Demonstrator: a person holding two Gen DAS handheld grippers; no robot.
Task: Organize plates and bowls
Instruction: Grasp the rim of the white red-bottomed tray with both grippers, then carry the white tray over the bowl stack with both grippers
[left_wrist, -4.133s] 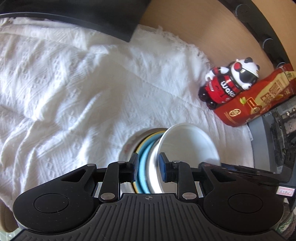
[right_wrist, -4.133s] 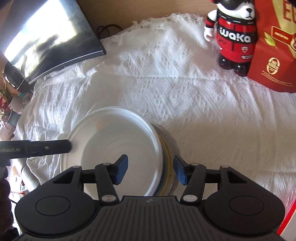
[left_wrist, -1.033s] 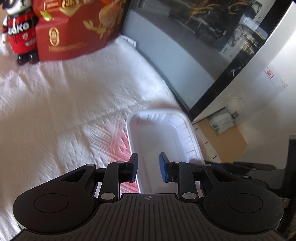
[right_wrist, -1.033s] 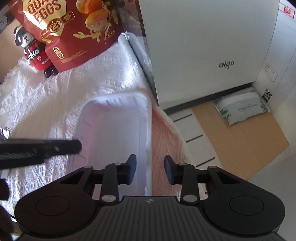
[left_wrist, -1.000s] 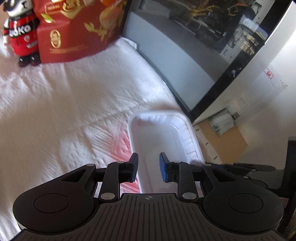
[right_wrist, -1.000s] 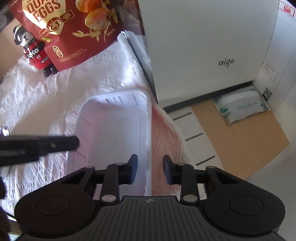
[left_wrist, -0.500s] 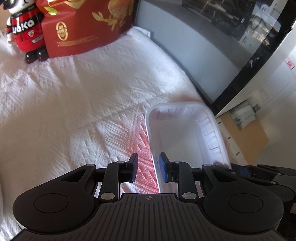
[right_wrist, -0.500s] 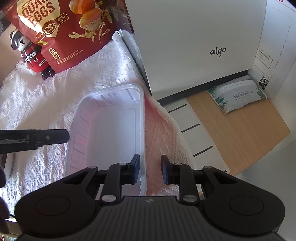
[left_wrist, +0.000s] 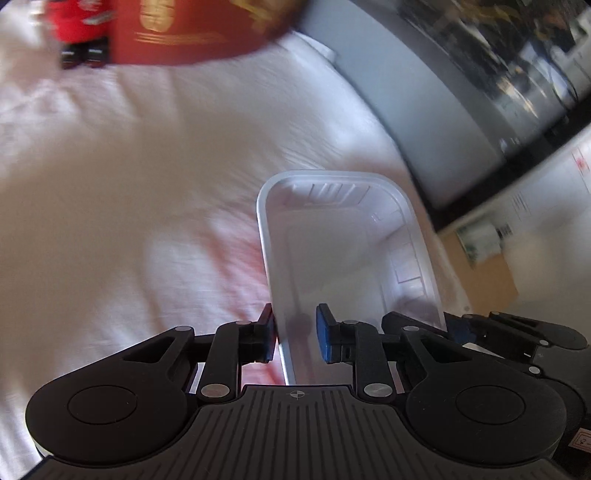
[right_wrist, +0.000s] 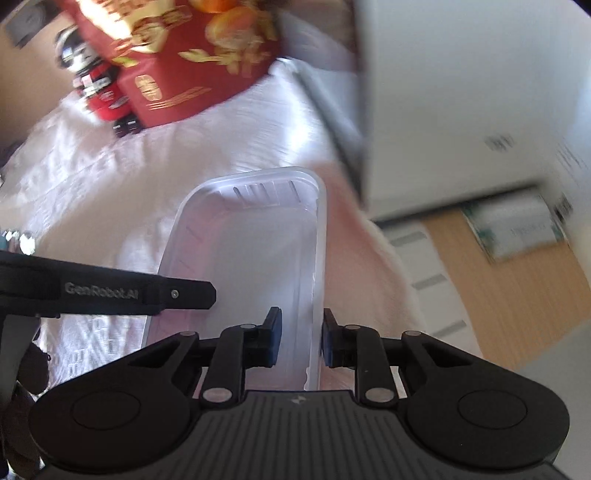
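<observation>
Item: one white plastic tray (left_wrist: 343, 251), empty, carried between two tools over the white cloth on the table (left_wrist: 110, 184); left tool (left_wrist: 294, 338) straddled its left wall, right tool (right_wrist: 300, 341) its right wall, each narrowed about the rim, though whether the pads actually pressed the plastic could not be told through the blur. Setting: red snack bag (right_wrist: 184, 62) and panda figure (right_wrist: 96, 96) beyond, white box (right_wrist: 461, 92) to the right. Step judged: moving the tray into position; next move would call for level, matched travel and a gentle set-down.
</observation>
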